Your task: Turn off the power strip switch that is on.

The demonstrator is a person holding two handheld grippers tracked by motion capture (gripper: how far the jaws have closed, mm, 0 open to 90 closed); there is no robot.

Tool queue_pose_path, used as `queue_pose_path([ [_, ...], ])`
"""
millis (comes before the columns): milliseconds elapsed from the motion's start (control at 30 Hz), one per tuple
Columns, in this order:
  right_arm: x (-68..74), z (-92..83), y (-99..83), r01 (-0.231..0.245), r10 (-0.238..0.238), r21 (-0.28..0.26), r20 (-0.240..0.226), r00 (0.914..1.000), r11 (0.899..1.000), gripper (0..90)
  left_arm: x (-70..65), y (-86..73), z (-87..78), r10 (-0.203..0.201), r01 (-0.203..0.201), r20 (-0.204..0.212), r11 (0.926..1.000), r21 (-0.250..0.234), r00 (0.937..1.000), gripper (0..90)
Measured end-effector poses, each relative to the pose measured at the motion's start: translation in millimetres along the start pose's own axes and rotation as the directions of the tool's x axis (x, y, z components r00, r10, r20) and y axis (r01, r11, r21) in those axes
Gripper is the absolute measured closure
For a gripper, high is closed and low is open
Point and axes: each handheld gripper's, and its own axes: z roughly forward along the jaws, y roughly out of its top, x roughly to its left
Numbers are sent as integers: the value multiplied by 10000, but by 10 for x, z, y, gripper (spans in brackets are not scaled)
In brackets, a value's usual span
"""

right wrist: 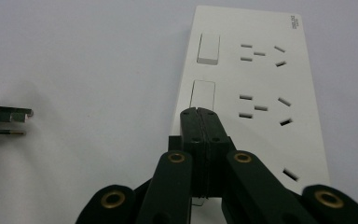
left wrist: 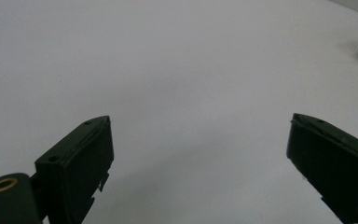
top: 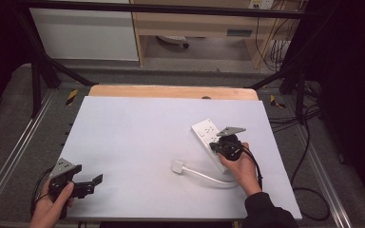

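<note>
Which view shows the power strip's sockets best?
The right gripper view: the power strip lies close, with its slots and switches clear. The high view shows it small, partly under the right gripper.

Dim surroundings, soft, slightly blurry frames

One white power strip (top: 211,137) lies right of centre on the table (top: 138,137). In the right gripper view its face carries two rocker switches (right wrist: 208,48) in the left column, one far and one nearer, and two full groups of socket slots (right wrist: 263,53) to their right, five slots in each; a single further slot (right wrist: 290,174) shows nearer. One white cable (top: 208,176) runs from the strip towards the middle of the table and ends in one white plug (top: 177,167). That plug shows two metal prongs (right wrist: 12,113). Two handheld grippers are present: the left gripper (top: 91,184) at the near left, and the right gripper (top: 214,146) over the strip.
</note>
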Motion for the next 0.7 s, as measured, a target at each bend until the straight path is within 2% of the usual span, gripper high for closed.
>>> queue_pose_path([
  [267, 1, 11, 16, -69, 69, 33, 23, 10000, 10000, 900, 8, -2, -2, -35, 35, -80, 10000, -12, 10000, 72],
  [700, 39, -45, 70, -65, 62, -382, -78, 10000, 9992, 900, 4, -7, 0, -39, 39, -87, 10000, 20, 10000, 72],
])
